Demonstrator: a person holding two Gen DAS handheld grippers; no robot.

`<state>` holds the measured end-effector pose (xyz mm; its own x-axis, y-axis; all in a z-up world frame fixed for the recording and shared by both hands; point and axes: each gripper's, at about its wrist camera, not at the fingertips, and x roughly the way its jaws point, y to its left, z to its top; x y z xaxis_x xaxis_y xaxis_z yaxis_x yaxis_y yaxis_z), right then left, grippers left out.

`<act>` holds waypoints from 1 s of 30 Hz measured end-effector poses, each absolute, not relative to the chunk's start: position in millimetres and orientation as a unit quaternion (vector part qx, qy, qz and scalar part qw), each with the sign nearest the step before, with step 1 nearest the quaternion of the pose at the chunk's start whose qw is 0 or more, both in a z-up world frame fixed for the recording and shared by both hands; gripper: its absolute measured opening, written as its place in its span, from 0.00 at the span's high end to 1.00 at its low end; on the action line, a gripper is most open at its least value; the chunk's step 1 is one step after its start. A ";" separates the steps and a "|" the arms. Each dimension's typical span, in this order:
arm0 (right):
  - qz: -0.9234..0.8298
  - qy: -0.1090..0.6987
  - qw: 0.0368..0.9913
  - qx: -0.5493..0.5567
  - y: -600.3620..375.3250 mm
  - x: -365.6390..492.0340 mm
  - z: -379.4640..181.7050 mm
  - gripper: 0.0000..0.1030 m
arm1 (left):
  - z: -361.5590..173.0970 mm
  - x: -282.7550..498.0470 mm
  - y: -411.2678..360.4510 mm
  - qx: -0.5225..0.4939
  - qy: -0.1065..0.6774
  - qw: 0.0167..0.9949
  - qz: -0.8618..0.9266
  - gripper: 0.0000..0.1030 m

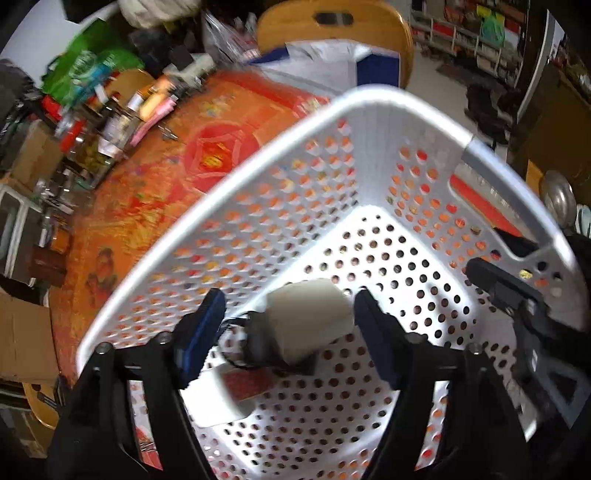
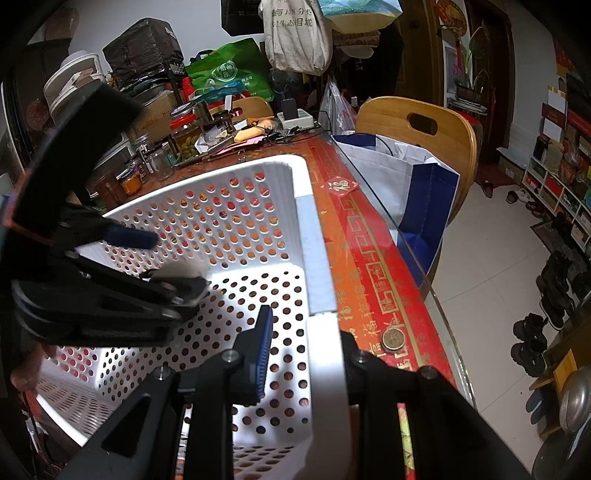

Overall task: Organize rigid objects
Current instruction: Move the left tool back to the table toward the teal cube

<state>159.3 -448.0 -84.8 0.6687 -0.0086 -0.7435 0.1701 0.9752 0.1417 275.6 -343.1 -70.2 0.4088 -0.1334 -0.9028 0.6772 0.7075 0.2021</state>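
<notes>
The left wrist view looks steeply down, from close above, into the white perforated plastic basket [image 1: 369,122], towards its far corner. The right wrist view sits at that basket's [image 2: 306,206] right rim, tilted down less steeply, facing along the red patterned table [image 2: 369,258] edge. Both views share the basket's inside, the cluttered far table end and the wooden chair [image 1: 332,26] [image 2: 417,125].

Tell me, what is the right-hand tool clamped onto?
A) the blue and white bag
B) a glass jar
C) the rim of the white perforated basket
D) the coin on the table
C: in the right wrist view the right tool has one finger inside and one outside the white basket, pinched shut on its rim, while the coin lies apart on the tablecloth.
</notes>
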 end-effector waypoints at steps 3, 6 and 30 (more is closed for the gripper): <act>-0.052 0.406 0.907 0.097 -447.7 159.3 -85.0 0.77 | -31.7 274.0 -301.0 0.234 0.449 0.824 -0.256 0.24; -0.052 0.407 0.907 0.095 -447.9 157.2 -85.9 0.77 | 8.9 266.4 -234.7 0.187 0.398 0.864 -0.243 0.03; -0.064 0.413 0.905 0.084 -444.8 159.0 -83.4 0.77 | -158.5 440.4 22.4 0.008 0.556 0.831 -0.023 0.10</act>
<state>159.0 -444.8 -83.4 0.6513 -0.0463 -0.7574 0.1850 0.9777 0.0993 440.4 22.4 -158.5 0.3797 -0.0297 -0.9246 0.0465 0.9988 -0.0130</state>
